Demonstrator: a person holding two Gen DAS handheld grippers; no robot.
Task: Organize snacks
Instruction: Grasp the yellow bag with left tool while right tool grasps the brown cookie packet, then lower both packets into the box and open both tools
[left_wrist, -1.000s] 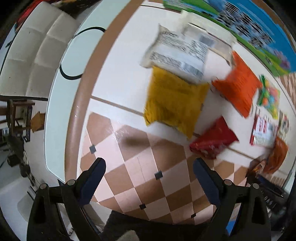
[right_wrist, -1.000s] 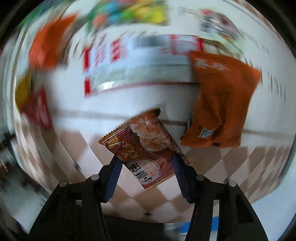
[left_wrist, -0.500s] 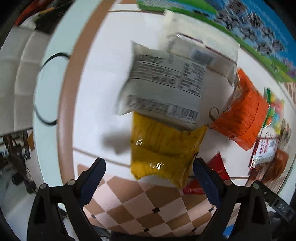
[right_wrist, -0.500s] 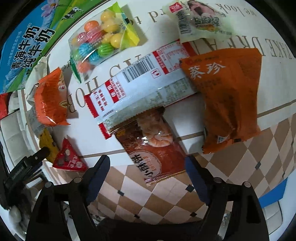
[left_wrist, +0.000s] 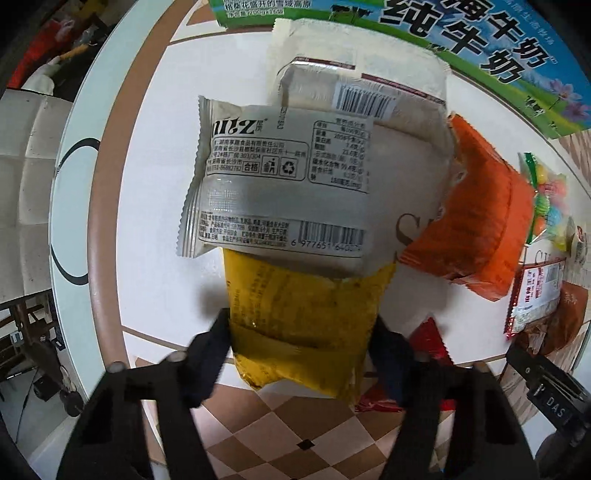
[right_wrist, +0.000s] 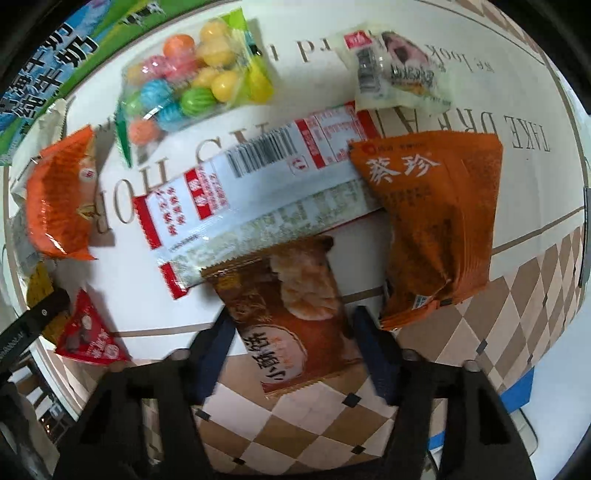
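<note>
Two hand-held claws work a round counter (left_wrist: 140, 206) strewn with snack packets. The left claw (left_wrist: 301, 341), pointing straight down, is closing on a yellow packet (left_wrist: 306, 310), its dark pads pressing the packet's two long edges near the checkered part of the counter. A grey-white packet (left_wrist: 280, 192) printed with barcodes overlaps the yellow packet's far end, and a cream packet (left_wrist: 354, 70) lies beyond that. To the right sits an orange packet (left_wrist: 480, 218), with a small red triangular packet (left_wrist: 428, 339) just beside the claw's right pad. The right claw (right_wrist: 291, 338) is closing around a brown packet (right_wrist: 291, 310) showing fried pieces; its blue pads stand at either side of the packet, though actual contact cannot be told. A long red-and-white packet (right_wrist: 251, 192) lies across the brown packet's far end, a rust-orange packet (right_wrist: 439, 229) just to the right, and a bag of coloured candy balls (right_wrist: 192, 81) farther back.
</note>
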